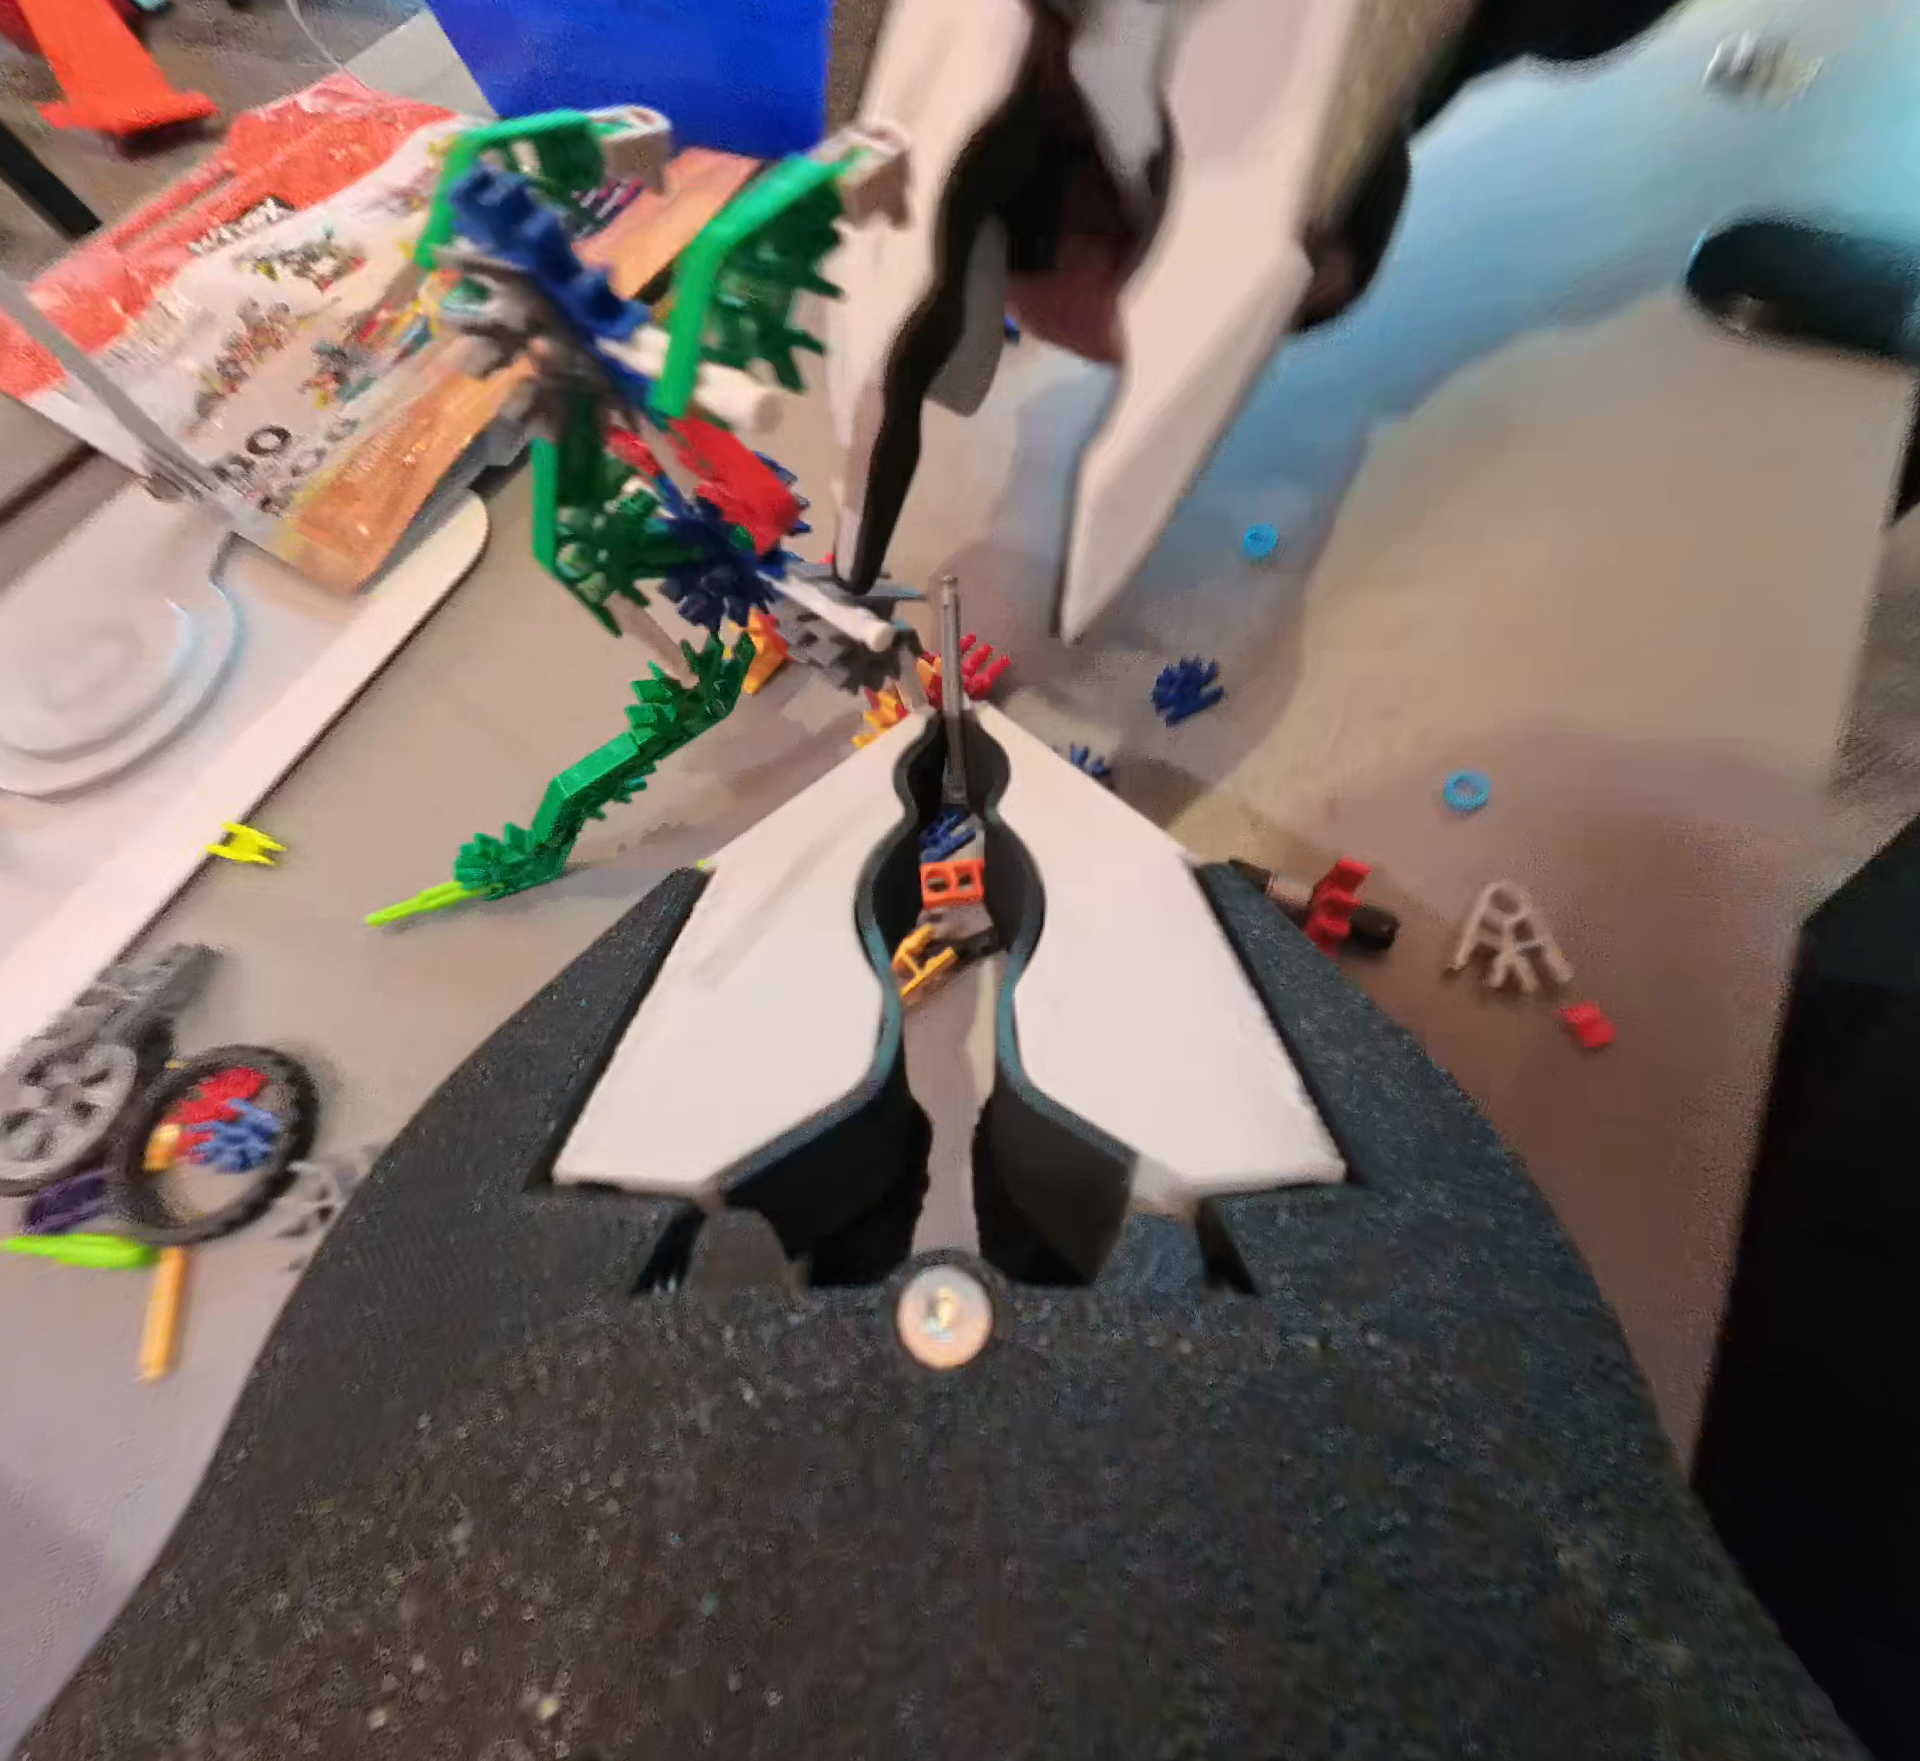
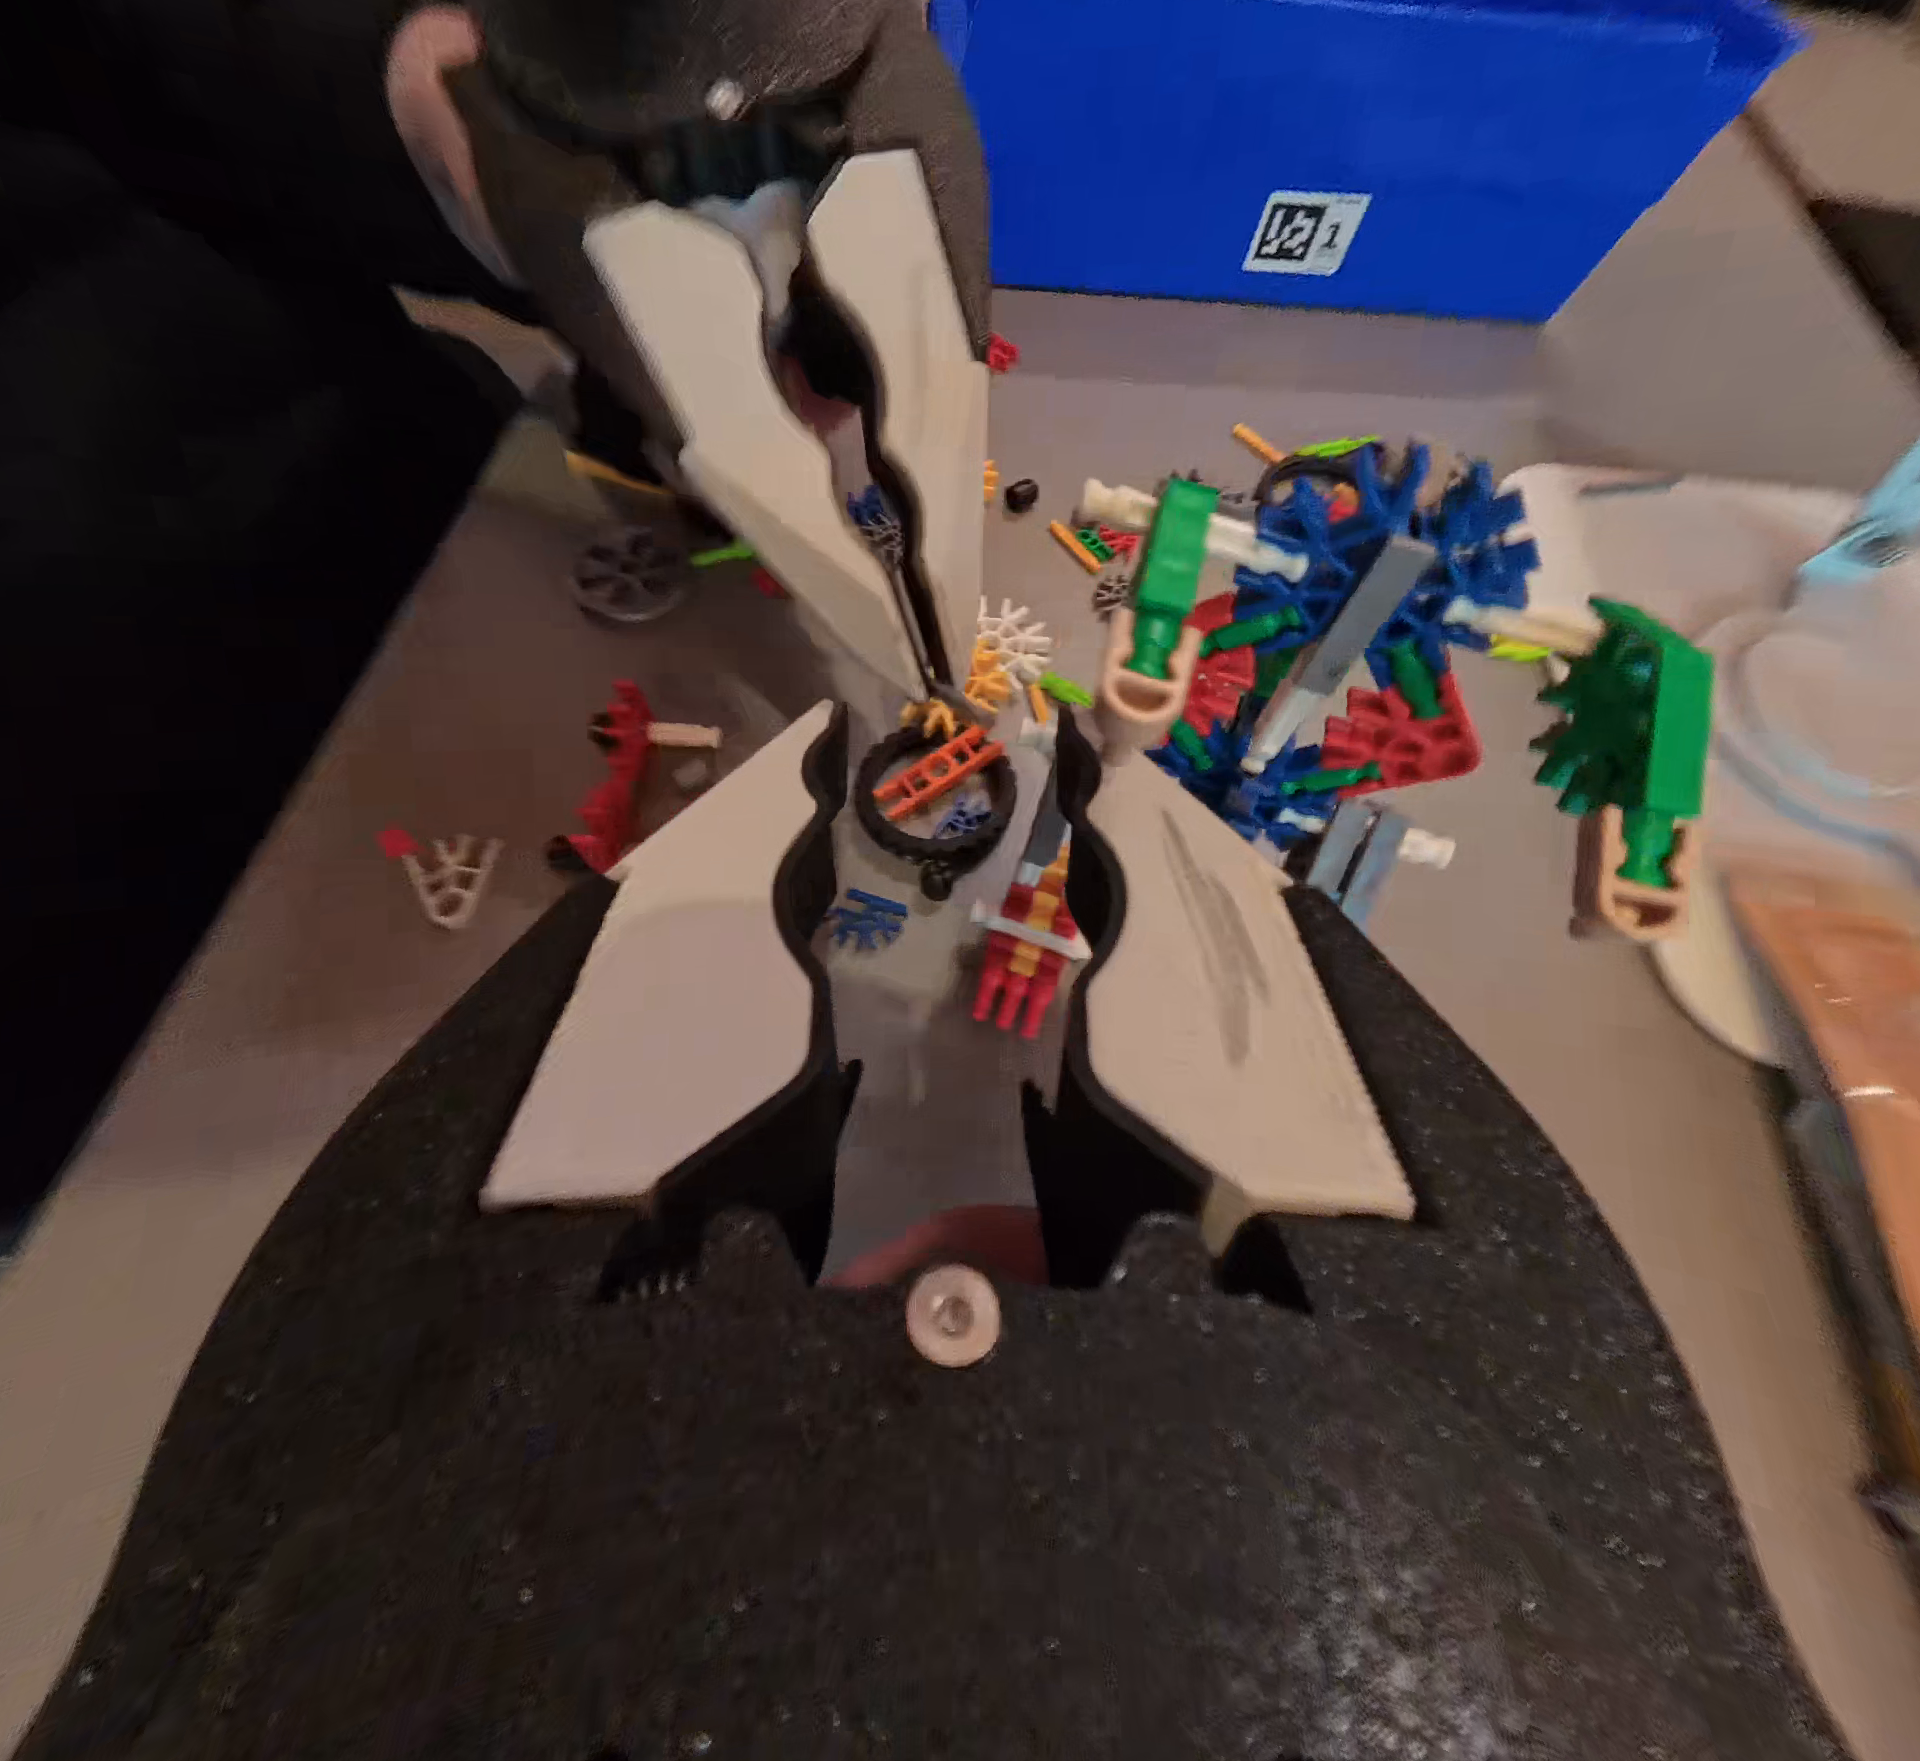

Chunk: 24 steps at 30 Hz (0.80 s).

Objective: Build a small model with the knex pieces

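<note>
Grey thin rod (image 1: 948,672) sits clamped between the left gripper (image 1: 948,724) tips, mid-worktop (image 1: 1558,631). Right gripper (image 2: 951,724) spreads its jaws, empty, beside the plastic model (image 1: 665,423). Light, stiff, slippery; probably best gripped mid-length.

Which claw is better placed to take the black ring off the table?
Right, likely. The right claw is open, with the black ring showing between its fingers; the left claw is shut on a thin grey rod.
</note>
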### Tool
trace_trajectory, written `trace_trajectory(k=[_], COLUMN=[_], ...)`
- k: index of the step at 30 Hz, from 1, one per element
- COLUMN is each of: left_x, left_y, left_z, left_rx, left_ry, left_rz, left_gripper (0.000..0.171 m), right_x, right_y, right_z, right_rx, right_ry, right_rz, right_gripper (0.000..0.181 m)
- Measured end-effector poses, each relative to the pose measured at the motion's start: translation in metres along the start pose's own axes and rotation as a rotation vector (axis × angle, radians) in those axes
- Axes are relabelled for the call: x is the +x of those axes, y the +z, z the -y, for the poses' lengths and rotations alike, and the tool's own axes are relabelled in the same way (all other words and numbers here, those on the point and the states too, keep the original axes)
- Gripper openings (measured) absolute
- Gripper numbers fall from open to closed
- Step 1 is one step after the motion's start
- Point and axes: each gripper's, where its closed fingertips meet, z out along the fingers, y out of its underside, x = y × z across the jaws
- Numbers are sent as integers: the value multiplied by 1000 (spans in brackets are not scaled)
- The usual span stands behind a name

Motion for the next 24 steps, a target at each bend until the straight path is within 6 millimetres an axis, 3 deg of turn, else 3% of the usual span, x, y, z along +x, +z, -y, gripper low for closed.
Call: trace_trajectory(k=[3,10,24], left_x=[-5,-1,0], left_y=[-4,-6,-10], left_z=[10,28,45], left_rx=[64,187,296], left_ry=[-134,-384,-601], left_rz=[-52,-181,-270], left_gripper=[0,0,0], right_x=[-1,7,12], right_y=[3,9,7], right_z=[3,7,14], right_rx=[-11,-36,-44], right_ry=[-143,-260,-290], right_rz=[-87,-259,-363], right_gripper=[41,46,45])
